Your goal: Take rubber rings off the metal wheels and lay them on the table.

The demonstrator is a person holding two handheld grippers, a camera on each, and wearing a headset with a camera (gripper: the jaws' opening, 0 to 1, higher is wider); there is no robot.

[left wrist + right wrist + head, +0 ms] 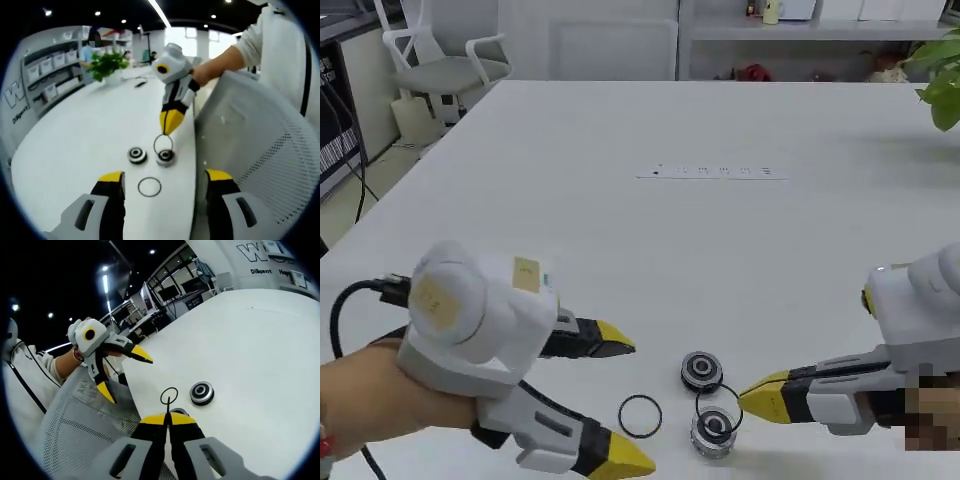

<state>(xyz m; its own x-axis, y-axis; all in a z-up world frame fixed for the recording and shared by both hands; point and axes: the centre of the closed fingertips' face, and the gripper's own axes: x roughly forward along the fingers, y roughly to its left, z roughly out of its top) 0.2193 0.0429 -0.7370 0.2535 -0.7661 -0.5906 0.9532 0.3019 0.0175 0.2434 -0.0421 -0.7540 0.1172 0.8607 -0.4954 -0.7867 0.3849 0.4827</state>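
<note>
Left gripper (165, 176) spread wide (right gripper (168, 416) pinched).

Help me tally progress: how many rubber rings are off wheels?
2. One ring lies on the table before the left gripper; a second ring is pinched by the right gripper at the nearer wheel. The farther wheel may hold another.

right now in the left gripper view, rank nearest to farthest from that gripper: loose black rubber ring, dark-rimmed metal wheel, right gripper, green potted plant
1. loose black rubber ring, just ahead of the jaws
2. dark-rimmed metal wheel, beyond it, left
3. right gripper, past the wheel, pinching a second rubber ring
4. green potted plant, far back, left
</note>
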